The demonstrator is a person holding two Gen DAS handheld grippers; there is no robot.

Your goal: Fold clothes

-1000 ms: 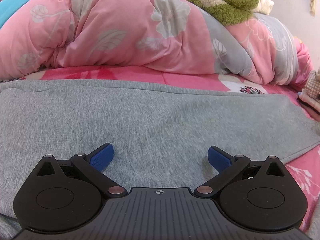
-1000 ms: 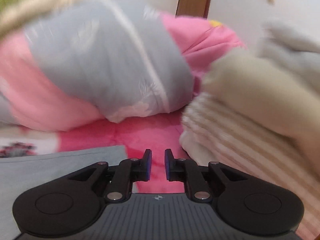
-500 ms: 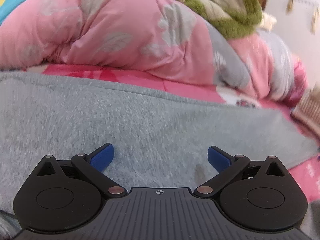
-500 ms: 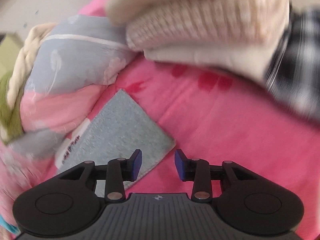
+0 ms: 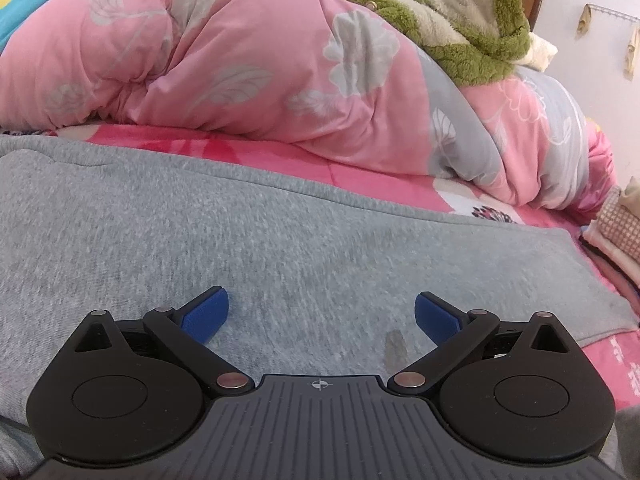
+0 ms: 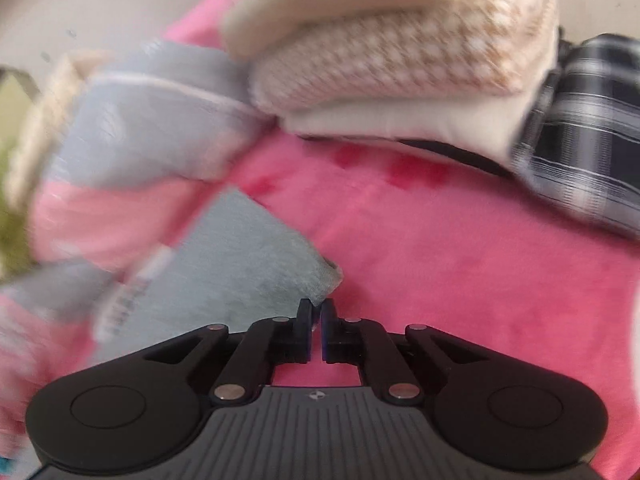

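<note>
Lying flat across the pink bed sheet, the grey garment fills the lower half of the left wrist view, its far edge running just in front of a bunched pink floral quilt on which a green and cream fleece blanket is heaped. The left tongs hover over the middle of the grey cloth with their blue-padded fingers spread wide and nothing between them; a small dark mark on the fabric lies just ahead of the right-hand finger. In the right wrist view, which is blurred toward its left side, the right tongs have just been closing and now stand nearly pressed together at one corner of the grey garment, whose tip sits in the narrow gap between the fingertips, pinched there. That corner lies on the bare pink sheet, near the quilt at left. Beyond it, at the far side of the sheet, rests a stack of folded clothes: a cream and tan checked piece on top of a plain cream one, with a dark plaid garment touching the stack at right. The same stack appears at the right edge of the left wrist view.
</note>
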